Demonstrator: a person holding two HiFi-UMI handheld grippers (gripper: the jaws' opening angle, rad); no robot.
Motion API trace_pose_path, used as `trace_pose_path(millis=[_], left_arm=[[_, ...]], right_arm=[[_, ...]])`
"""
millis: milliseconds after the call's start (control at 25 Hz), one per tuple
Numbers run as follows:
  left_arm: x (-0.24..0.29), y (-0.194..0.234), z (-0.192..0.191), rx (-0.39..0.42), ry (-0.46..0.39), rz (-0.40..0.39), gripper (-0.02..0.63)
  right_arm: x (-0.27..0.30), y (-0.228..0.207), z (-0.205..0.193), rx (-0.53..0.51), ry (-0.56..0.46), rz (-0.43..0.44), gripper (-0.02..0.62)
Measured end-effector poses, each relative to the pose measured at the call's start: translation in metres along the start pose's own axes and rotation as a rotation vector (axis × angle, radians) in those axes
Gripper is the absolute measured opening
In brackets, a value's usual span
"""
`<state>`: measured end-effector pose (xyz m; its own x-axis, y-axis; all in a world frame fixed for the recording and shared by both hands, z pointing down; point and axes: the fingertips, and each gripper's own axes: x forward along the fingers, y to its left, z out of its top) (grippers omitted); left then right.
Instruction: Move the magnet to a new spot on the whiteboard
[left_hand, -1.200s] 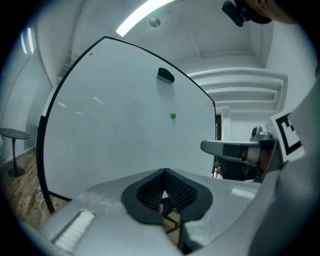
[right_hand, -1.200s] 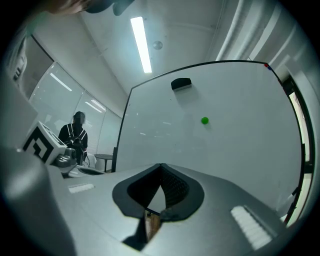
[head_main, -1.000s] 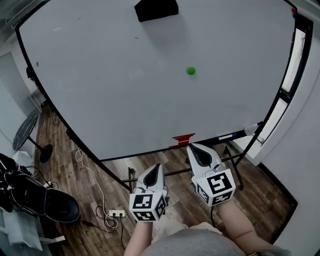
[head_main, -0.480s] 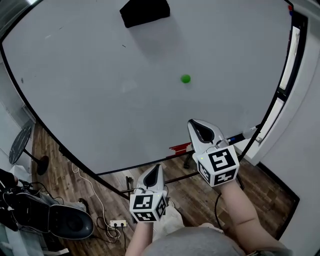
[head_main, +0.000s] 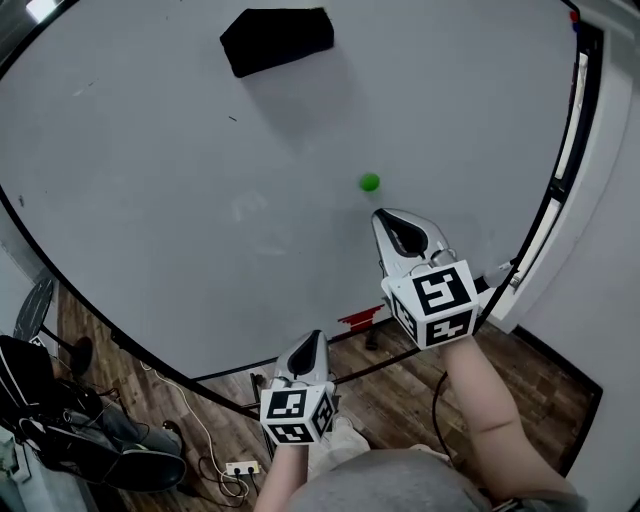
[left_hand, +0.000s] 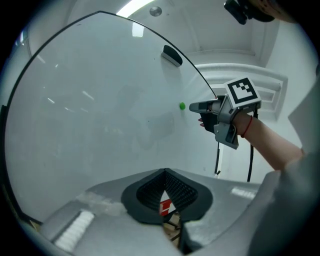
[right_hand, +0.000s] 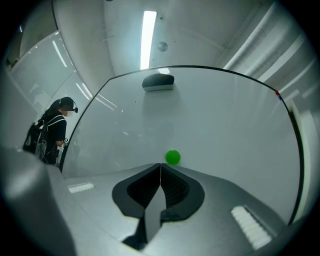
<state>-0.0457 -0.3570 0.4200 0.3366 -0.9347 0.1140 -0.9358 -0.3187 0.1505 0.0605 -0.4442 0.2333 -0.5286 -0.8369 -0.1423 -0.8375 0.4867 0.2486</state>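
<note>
Magnet: the green magnet (head_main: 369, 182) is sitting on the whiteboard (head_main: 180, 200), right of centre and well below the black eraser (head_main: 277, 40). It is keeping the same spot on the board as a second ago.
Right claw: the right claw (head_main: 386, 214) is pointing up the board with its tip just under the magnet, and no contact is showing. A second ago it was hanging low by the board's bottom edge, near the other claw.
Right claw state: it is staying clenched, its jaws pressing together with nothing between them. In the right gripper view the magnet is showing just past the tip.
Left claw: the left claw (head_main: 312, 338) is hanging below the board's lower edge, much where it was. It is clenched and empty.
Red piece: a red piece (head_main: 358, 319) is sitting at the board's lower edge. The right claw, just beside it a second ago, is now standing well above it.
Head view: the eraser and magnet are both showing lower in the frame than before.
</note>
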Motion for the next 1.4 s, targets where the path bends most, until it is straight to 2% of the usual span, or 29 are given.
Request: trace_pose_path(millis=[160, 400, 480, 720, 840, 1400], left_arm=[[0.011, 0.002, 0.004, 0.002, 0.006, -0.025, 0.005], [0.021, 0.002, 0.004, 0.004, 0.015, -0.058, 0.005], [0.022, 0.003, 0.004, 0.004, 0.018, -0.066, 0.005], [0.022, 0.01, 0.003, 0.005, 0.024, -0.065, 0.005], [0.023, 0.011, 0.004, 0.008, 0.023, -0.068, 0.005], [0.017, 0.008, 0.001, 0.004, 0.027, -0.062, 0.005]], right_arm=[[0.012, -0.009, 0.007, -0.019, 0.001, -0.021, 0.038], [0.029, -0.017, 0.01, -0.039, 0.017, -0.038, 0.156], [0.035, -0.019, 0.009, -0.055, 0.031, -0.046, 0.17], [0.042, -0.02, 0.013, -0.074, 0.023, -0.066, 0.17], [0.043, -0.021, 0.014, -0.093, 0.026, -0.083, 0.148], [0.045, -0.022, 0.013, -0.097, 0.042, -0.086, 0.123]])
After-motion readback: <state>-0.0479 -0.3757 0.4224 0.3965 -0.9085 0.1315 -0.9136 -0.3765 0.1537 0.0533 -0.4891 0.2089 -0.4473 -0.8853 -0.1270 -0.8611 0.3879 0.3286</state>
